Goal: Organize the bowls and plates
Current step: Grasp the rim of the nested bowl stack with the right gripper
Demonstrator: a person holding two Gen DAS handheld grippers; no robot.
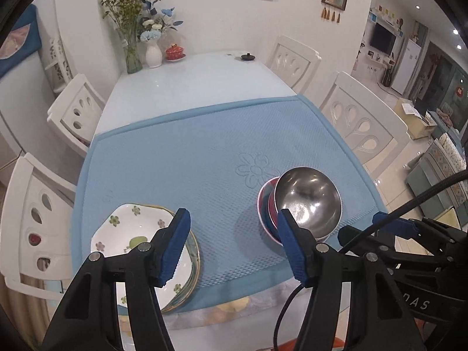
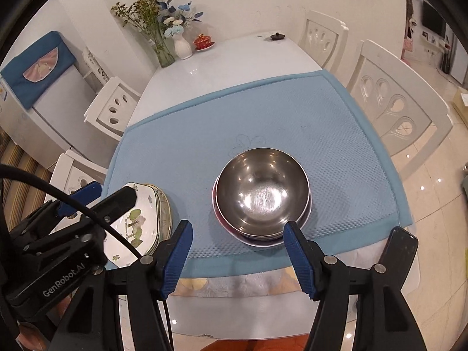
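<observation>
A stack of white flowered plates (image 1: pixel 140 234) sits at the near left of the blue mat (image 1: pixel 204 152); it also shows in the right wrist view (image 2: pixel 140 222). A steel bowl (image 1: pixel 307 199) rests on top of stacked red and white bowls (image 1: pixel 264 213) at the near right; the steel bowl shows in the right wrist view (image 2: pixel 263 190) too. My left gripper (image 1: pixel 234 248) is open and empty, above the mat between the plates and bowls. My right gripper (image 2: pixel 238 259) is open and empty, just in front of the bowl stack.
White chairs (image 1: pixel 362 122) stand around the white table (image 1: pixel 190 82). Vases with flowers (image 1: pixel 137 32) and a red lidded cup (image 1: pixel 174 52) stand at the far end. A dark phone (image 2: pixel 400 251) lies at the table's near right edge.
</observation>
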